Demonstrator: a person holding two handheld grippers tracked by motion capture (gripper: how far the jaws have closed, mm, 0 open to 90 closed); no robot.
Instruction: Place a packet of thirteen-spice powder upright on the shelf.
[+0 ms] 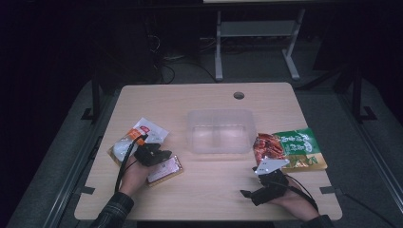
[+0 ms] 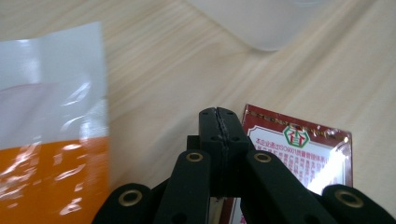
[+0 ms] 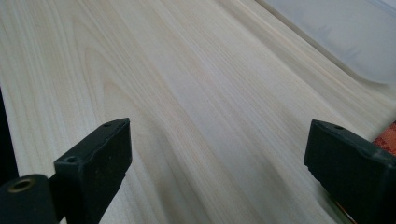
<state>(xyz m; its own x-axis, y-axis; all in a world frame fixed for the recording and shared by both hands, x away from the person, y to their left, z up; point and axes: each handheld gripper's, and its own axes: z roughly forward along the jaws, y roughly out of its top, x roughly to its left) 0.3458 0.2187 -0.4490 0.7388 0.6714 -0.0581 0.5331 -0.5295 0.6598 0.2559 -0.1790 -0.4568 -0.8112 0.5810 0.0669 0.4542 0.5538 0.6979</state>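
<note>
Far left of the tabletop (image 1: 209, 190): a white-and-orange packet (image 1: 124, 142) lying flat near the left edge, a second white packet (image 1: 151, 128) just beyond it, both outside the clear tub (image 1: 218, 131). Just right of those, left claw (image 1: 164, 154) low over the small dark-red packet (image 1: 165, 170), jaws pressed together with nothing between them, tips at the packet's upper left corner; in the left gripper view that red packet (image 2: 303, 154) lying flat beside and partly under the shut tips, orange-and-white packet (image 2: 51, 140) at the left, tub corner (image 2: 271, 23) ahead across bare wood. Centre: tub standing with nothing visible inside, so by the look of it packing not begun, or hardly. Right of the tub: a red snack bag (image 1: 269, 147) and a green bag (image 1: 300, 148) overlapping, close to the right edge. Right claw (image 1: 248, 194) near the front edge, jaws wide apart over bare wood, holding nothing; same in the right gripper view, tub wall (image 3: 345, 32) up ahead. Judged state: every packet left to lift, red one likely first, claw to reopen before any grip. Room: open wood between red packet and tub, clear lane in front of the tub; little margin at left edge behind the packets and at right edge beside the green bag.
</note>
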